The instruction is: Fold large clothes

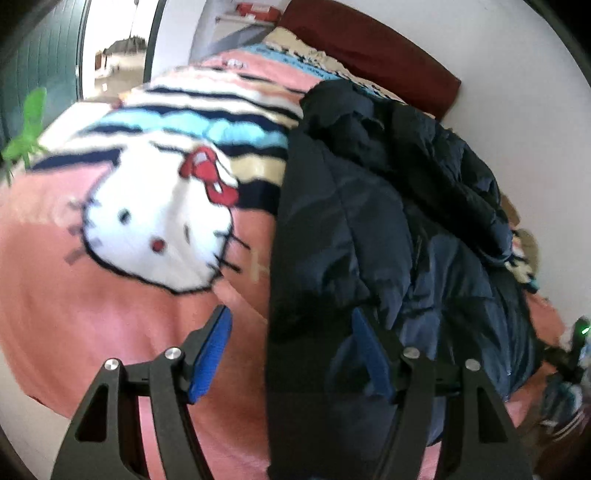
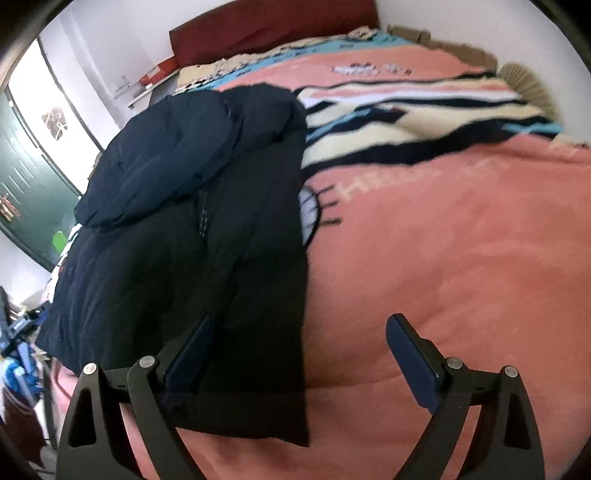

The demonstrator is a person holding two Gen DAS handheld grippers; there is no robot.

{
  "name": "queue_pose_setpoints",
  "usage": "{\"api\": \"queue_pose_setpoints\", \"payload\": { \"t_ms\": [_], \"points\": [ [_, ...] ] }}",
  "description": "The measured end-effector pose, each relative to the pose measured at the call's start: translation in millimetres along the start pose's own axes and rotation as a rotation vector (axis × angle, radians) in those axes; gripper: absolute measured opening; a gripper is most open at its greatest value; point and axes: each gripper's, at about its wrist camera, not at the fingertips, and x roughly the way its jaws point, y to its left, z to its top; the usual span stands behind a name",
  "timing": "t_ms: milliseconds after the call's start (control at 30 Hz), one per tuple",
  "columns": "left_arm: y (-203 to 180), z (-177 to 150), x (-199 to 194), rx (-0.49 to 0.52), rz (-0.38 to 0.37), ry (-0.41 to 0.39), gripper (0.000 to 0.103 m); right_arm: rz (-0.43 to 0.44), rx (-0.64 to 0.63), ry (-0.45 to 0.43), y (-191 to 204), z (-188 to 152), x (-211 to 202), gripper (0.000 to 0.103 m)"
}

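Left gripper [image 1: 291,354]: jaws spread, nothing pinched, straddling the jacket's straight edge. Right gripper [image 2: 301,363]: jaws spread wide, empty, above the same hem. Dark puffer jacket [image 2: 192,236]: lies flat on pink cartoon-cat blanket [image 2: 461,258] (bed), running toward 11 o'clock. Red headboard [image 2: 273,26]: 12 o'clock.

Left gripper [image 1: 291,354], right gripper [image 2: 301,363]: jaws apart, empty.
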Motion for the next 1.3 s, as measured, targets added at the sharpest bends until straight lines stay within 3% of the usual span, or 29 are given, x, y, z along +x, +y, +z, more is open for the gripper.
{"api": "queue_pose_setpoints", "payload": {
  "t_ms": [200,500,733,967,1200,1300],
  "points": [
    [6.8,-11.5,15.2,-0.074,-0.095,0.046,0.066,0.088,0.093,0.049,-12.5,-5.3,20.8,0.094],
    [13.5,-31.1,21.5,-0.187,-0.272,0.113,0.066,0.169,0.058,0.116,-0.1,-5.1,35.6,0.096],
    [-6.0,-33.6,23.7,-0.147,-0.345,0.137,0.066,0.245,0.035,0.137,12.9,-7.8,40.3,0.094],
    [-10.2,-36.6,19.9,-0.157,-0.375,0.102,0.066,0.335,0.054,0.15,11.7,-12.9,37.8,0.064],
    [-17.4,-43.4,14.2,-0.136,-0.369,0.085,0.062,0.406,0.133,0.175,3.1,-23.1,47.4,0.05],
    [-26.0,-43.2,8.6,-0.102,-0.37,0.074,0.049,0.418,0.122,0.162,9.0,-22.5,45.2,0.031]
  ]
}}
